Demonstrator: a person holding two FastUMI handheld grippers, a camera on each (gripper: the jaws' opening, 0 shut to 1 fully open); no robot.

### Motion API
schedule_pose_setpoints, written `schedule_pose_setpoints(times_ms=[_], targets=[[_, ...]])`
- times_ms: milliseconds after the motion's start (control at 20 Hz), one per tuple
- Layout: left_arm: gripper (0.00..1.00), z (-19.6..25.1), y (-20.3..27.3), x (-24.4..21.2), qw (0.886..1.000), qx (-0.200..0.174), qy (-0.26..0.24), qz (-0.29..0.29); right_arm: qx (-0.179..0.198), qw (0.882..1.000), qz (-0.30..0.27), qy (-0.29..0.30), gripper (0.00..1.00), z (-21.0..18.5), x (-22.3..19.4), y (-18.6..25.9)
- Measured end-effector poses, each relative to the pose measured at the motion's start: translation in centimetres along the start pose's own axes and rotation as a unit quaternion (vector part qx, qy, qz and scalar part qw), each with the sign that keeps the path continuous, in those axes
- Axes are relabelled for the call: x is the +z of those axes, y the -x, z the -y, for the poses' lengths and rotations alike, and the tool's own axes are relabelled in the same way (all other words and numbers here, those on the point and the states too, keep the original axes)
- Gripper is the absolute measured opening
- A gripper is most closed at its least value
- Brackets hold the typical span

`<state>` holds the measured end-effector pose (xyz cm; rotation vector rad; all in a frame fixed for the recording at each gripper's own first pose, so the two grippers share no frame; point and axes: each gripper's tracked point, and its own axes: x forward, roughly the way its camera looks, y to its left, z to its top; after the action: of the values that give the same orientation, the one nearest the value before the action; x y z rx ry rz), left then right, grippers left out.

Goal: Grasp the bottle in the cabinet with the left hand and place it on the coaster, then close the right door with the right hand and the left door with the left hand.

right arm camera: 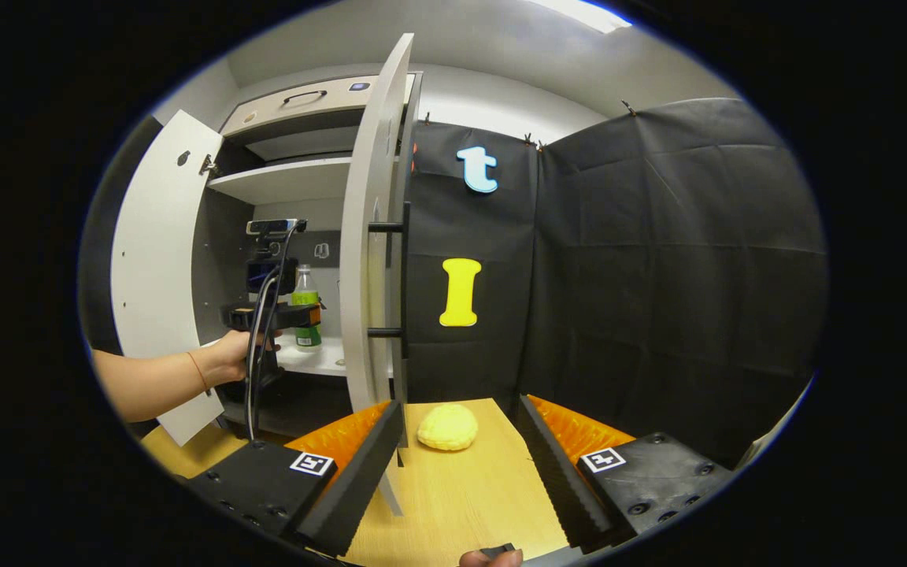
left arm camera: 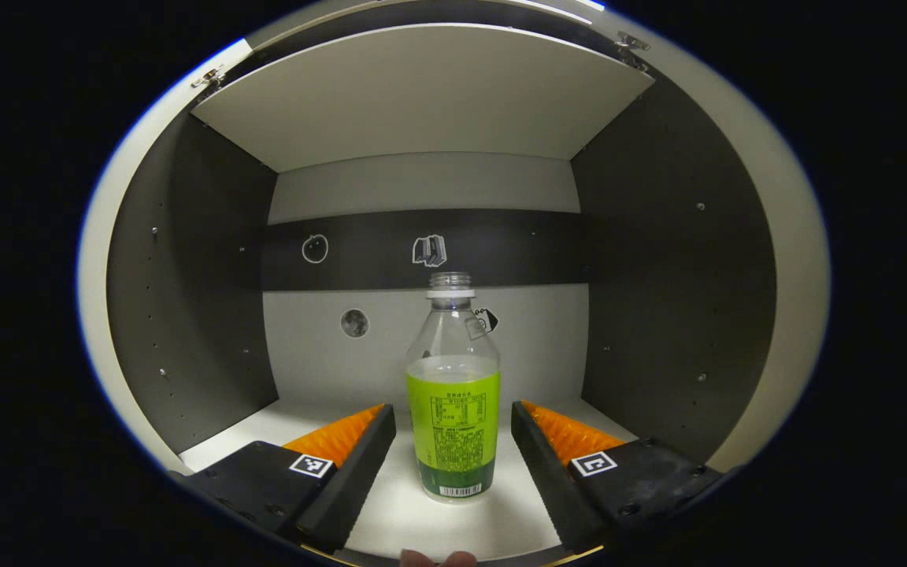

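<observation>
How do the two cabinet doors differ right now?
Left door: swung wide, its pale inner face turned to the right gripper view, with the person's hand in front of its lower part. Right door: seen nearly edge-on, its dark bar handle on the outer side, standing out over the wooden table near the yellow coaster. Both are open, pale and tall.

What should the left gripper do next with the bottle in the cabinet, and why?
Probably ease the left gripper a little farther forward, then close. In the left gripper view its fingers are spread, with the bottle standing upright between them on the cabinet shelf, and a gap shows on each side. The bottle looks centred, so no sideways correction seems needed before squeezing.
</observation>
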<state>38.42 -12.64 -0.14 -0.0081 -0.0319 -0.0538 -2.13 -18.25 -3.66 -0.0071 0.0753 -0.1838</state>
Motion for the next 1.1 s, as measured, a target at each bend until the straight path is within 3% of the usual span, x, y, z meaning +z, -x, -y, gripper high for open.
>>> schedule_pose_setpoints(times_ms=[250, 400, 500, 1100], targets=[[0.94, 0.7, -2.6, -0.7, 1.000, -0.002, -0.015, -0.005, -0.018, 1.000, -0.002, 0.010, 0.98, 1.1, -0.3, -0.7], [0.79, 1.4, -2.2, -0.5, 1.000, -0.021, -0.010, -0.008, -0.023, 1.000, -0.001, 0.006, 0.98, 1.2, -0.2, -0.9], [0.79, 1.5, -1.1, 0.1, 1.000, -0.027, -0.002, -0.002, -0.021, 1.000, 0.003, 0.004, 0.98, 1.0, 0.0, -0.7], [0.78, -0.4, 15.1, 2.2, 0.998, -0.060, 0.005, 0.015, 0.000, 1.000, 0.015, -0.005, 0.98, -1.6, 1.1, 0.8]])
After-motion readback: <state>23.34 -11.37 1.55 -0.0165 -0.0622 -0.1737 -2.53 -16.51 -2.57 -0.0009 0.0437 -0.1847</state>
